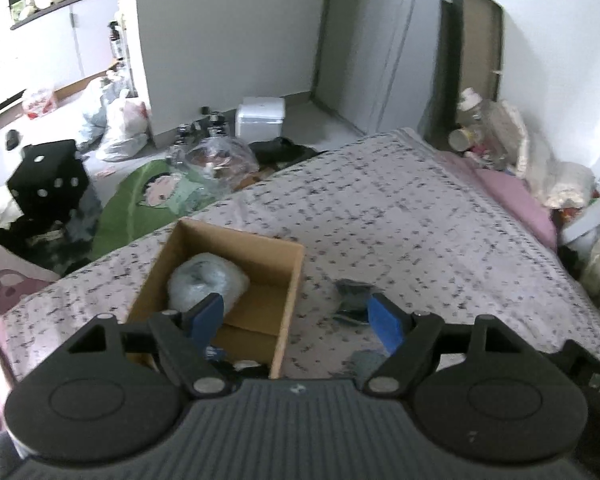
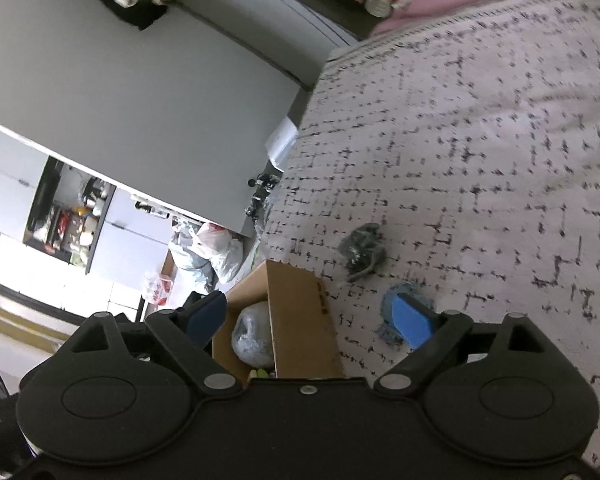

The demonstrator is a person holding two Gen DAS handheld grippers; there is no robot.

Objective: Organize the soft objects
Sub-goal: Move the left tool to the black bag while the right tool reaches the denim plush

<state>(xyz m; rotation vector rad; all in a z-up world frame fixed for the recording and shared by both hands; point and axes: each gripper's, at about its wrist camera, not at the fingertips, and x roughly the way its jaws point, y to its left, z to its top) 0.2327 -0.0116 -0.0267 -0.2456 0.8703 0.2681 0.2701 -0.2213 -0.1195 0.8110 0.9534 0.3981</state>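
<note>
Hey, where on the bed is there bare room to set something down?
Bare bedspread runs from beyond the dark bundle to the pink pillow. It's crowded near the cardboard box, with the bundle and a blue cloth beside it.

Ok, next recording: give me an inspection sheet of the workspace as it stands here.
Surface: bed with patterned bedspread, lying flat.
Job's things: open cardboard box on the bed, holding a whitish plastic-wrapped bundle; dark crumpled cloth and blue-grey cloth loose on the bedspread beside the box.
Clutter: pink pillow, bottles and bags at the bed's far corner.
Grippers: left gripper open, empty; right gripper open, empty, one of its fingers in front of the blue-grey cloth.
Cables: nothing seen.
Surroundings: green floor mat, black dice box, white plastic bags, kitchen shelf behind.
</note>
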